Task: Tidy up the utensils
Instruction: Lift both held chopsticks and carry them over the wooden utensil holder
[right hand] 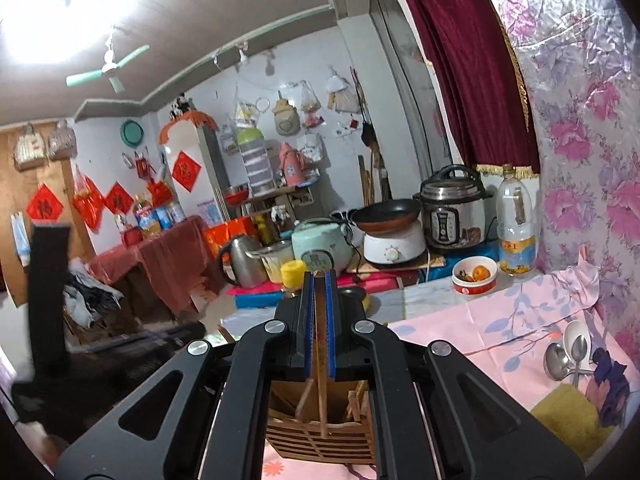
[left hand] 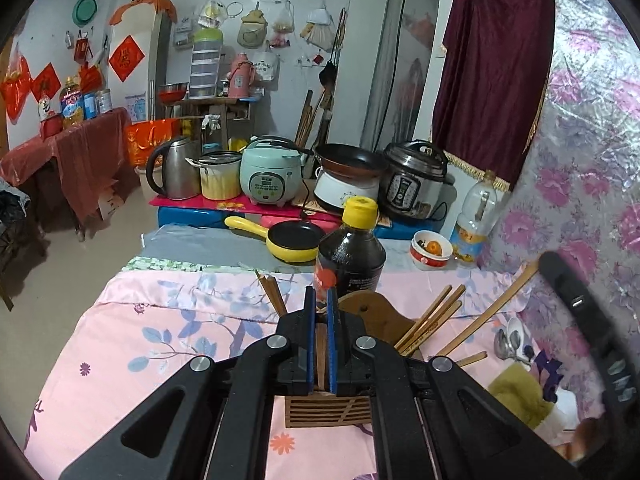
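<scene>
Several chopsticks [left hand: 430,322] already stand in the wooden holder [left hand: 328,410], which sits on the pink floral cloth [left hand: 160,344] right under both of your tools, so the sorting looks well under way but not finished.

Your left gripper [left hand: 320,300] has its blue pads drawn narrow on a slim brown wooden stick that runs down between them toward the holder; its far end is hidden behind the jaws, so you cannot tell which utensil it is. Your right gripper [right hand: 319,280] is likewise pinched tight on a long bamboo piece [right hand: 322,380] whose lower end reaches down into the slatted holder [right hand: 320,440]. Both pieces seem to be at the point of going in, and neither is let go yet.

Left to do, as far as the views show: one long bamboo stick [left hand: 486,312] leans out to the right of the holder, a short piece [left hand: 472,359] lies beside it on the cloth, and two metal spoons [right hand: 568,350] rest near the flowered wall by a yellow cloth [right hand: 568,416]. Those spoons look untouched. The dark sauce bottle [left hand: 351,256] stands just behind the holder, so mind it as you lower.
</scene>
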The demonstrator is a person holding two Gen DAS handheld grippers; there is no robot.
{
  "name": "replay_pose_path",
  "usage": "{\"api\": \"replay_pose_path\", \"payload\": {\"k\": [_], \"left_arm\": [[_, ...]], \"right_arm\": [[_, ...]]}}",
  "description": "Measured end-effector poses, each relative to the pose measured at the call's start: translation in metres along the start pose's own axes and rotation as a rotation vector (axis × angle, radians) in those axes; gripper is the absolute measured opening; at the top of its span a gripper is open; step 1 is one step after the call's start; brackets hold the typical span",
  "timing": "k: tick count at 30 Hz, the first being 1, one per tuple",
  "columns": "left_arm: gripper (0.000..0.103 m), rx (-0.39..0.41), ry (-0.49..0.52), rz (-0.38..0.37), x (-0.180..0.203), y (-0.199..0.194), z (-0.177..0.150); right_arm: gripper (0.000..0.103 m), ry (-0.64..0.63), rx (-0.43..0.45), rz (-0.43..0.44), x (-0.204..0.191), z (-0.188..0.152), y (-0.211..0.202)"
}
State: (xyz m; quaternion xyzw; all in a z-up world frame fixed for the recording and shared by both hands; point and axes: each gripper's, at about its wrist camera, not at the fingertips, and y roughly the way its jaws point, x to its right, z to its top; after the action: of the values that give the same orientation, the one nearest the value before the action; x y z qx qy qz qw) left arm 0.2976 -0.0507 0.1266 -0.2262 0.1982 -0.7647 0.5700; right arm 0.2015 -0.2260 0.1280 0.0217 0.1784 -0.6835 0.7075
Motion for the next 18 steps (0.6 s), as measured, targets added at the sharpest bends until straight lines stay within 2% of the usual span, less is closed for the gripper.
{"api": "replay_pose_path", "payload": {"k": [6,18], "left_arm": [[0.006,-0.004,0.000,0.009,0.001,0.002,-0.001],[0.006,-0.035,-0.025,0.006,-0.008,0.012,-0.002]], "right_arm": [[0.006,-0.031,0.073,-0.020,-0.012,0.011,-0.005],[0.006,-0.018,0.089,-0.057,-0.012,0.019,0.017]]}}
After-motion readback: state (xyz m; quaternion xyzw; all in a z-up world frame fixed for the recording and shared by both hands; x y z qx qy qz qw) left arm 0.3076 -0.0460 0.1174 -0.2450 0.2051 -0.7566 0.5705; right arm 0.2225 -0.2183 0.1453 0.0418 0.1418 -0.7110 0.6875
